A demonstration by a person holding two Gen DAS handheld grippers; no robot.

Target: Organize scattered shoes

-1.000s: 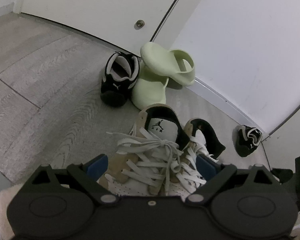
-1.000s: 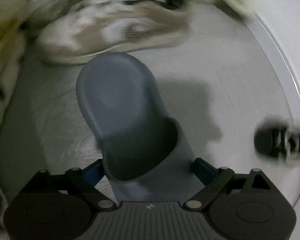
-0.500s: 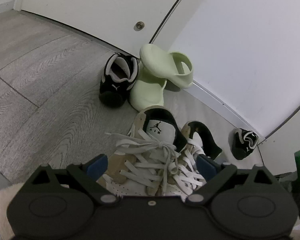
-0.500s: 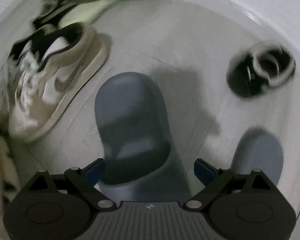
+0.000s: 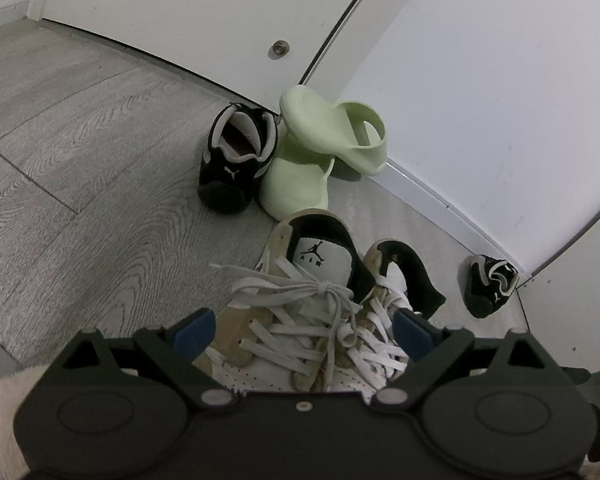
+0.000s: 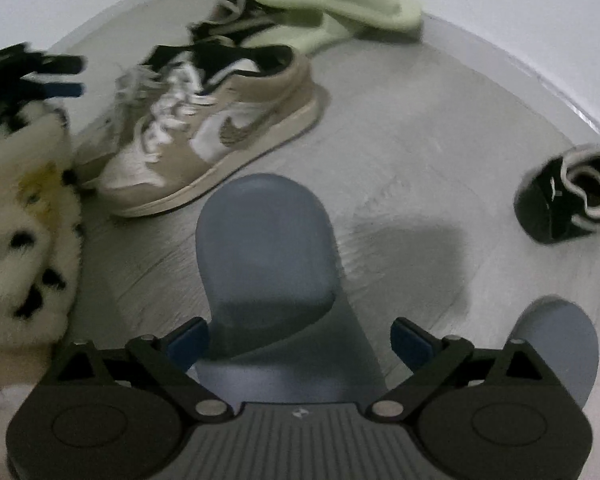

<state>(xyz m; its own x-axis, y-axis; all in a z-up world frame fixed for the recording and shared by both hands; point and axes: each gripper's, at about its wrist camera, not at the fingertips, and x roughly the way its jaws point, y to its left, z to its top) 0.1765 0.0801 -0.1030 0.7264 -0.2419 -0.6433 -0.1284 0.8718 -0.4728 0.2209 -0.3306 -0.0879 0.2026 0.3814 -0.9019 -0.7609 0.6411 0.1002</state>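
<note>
The left gripper (image 5: pixel 302 330) has its fingers spread around a pair of tan sneakers (image 5: pixel 300 320) on the grey wood floor (image 5: pixel 80 152). The right gripper (image 6: pixel 300 338) clasps a blue slide (image 6: pixel 266 248). Green slides (image 5: pixel 324 152) and a black shoe (image 5: pixel 236 160) sit by the white door (image 5: pixel 180 20).

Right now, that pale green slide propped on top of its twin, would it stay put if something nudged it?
Probably not. The upper green slide lies tilted across the lower green slide, so a nudge would likely tip it off. It looks like one-piece moulded foam, so probably light and slightly bendy. Its open strap loop should give jaws something to catch.
</note>
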